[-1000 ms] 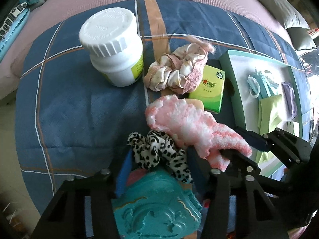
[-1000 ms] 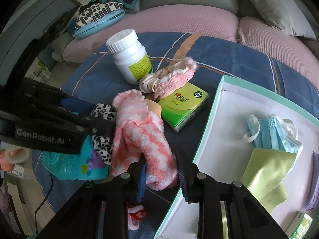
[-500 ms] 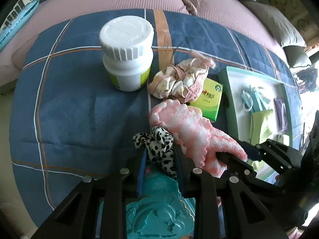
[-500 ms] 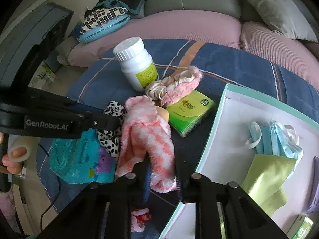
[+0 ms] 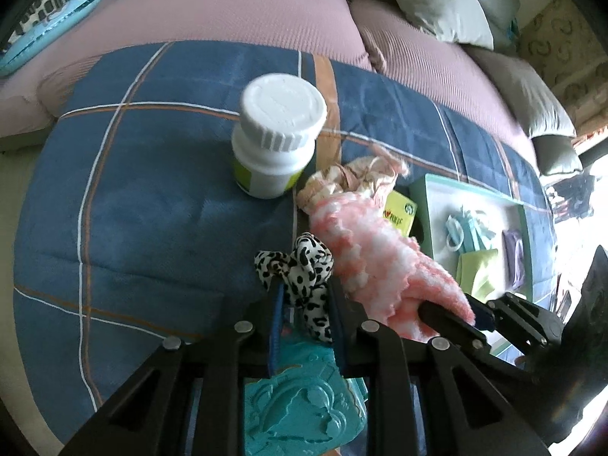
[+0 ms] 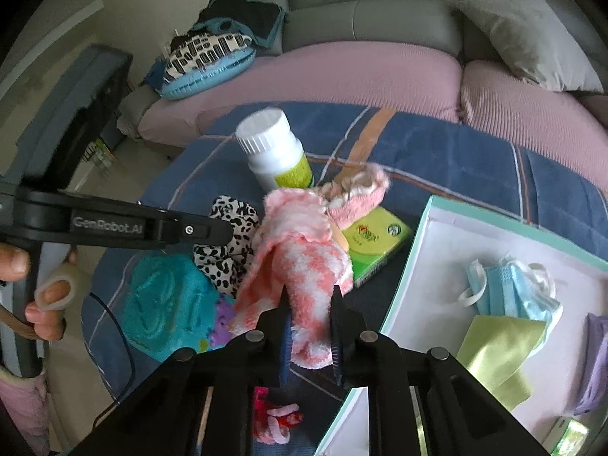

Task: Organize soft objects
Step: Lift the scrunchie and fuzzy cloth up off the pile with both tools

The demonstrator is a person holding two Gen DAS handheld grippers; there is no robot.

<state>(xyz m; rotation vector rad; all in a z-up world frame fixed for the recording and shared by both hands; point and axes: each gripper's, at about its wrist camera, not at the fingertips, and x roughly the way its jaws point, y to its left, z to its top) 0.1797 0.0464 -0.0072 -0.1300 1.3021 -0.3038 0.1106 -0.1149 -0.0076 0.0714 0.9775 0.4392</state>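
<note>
My left gripper [image 5: 303,288] is shut on a black-and-white leopard-print scrunchie [image 5: 300,266] and holds it just above the blue plaid cloth; it also shows in the right wrist view [image 6: 228,243]. My right gripper [image 6: 308,296] is shut on a fluffy pink-and-white sock [image 6: 300,262], lifted off the cloth; the sock also shows in the left wrist view [image 5: 376,254]. A pink and cream scrunchie [image 5: 353,178] lies beyond it. The white tray with a teal rim [image 6: 421,235] is at the right.
A white pill bottle [image 5: 277,133] stands on the cloth. A green tissue pack [image 6: 374,243] lies beside the tray. A teal toy [image 6: 163,300] sits under the left gripper. The tray holds a blue face mask [image 6: 505,285], a green cloth [image 6: 497,349] and a purple item [image 6: 596,361].
My left gripper closed on the leopard scrunchie and raised it. My right gripper lifted the pink sock up. Both views pulled back and higher.
</note>
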